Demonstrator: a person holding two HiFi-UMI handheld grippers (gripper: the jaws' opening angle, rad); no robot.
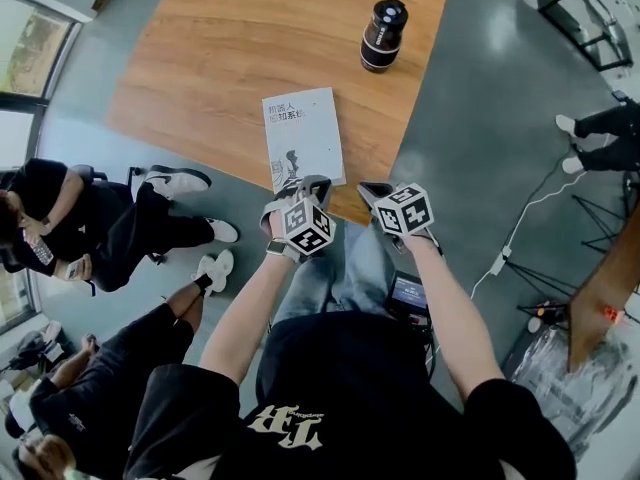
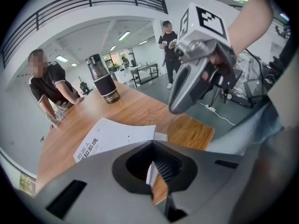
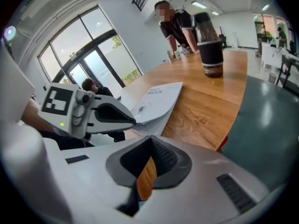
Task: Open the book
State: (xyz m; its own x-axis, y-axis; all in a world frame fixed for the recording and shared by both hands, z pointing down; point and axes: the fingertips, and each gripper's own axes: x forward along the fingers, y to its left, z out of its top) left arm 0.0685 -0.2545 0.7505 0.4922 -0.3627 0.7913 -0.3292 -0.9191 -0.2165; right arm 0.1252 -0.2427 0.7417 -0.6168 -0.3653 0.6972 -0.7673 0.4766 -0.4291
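Note:
A thin white book (image 1: 303, 138) lies on the wooden table (image 1: 210, 58), close to its near edge. My left gripper (image 1: 301, 190) is shut on the near edge of the front cover. In the right gripper view the cover (image 3: 156, 101) is bowed up off the pages, pinched in the left gripper (image 3: 132, 120). The left gripper view shows the cover (image 2: 114, 138) running into my left gripper (image 2: 154, 172). My right gripper (image 1: 374, 192) hovers just right of the book over the table corner, shut and empty; its closed tip (image 2: 180, 104) shows from the left.
A black tumbler (image 1: 383, 35) stands upright on the far right of the table. People sit on the floor at the left (image 1: 95, 218). One person leans on the table's far end (image 2: 52, 88); another stands behind (image 2: 168, 41). A white cable (image 1: 520, 223) lies on the floor.

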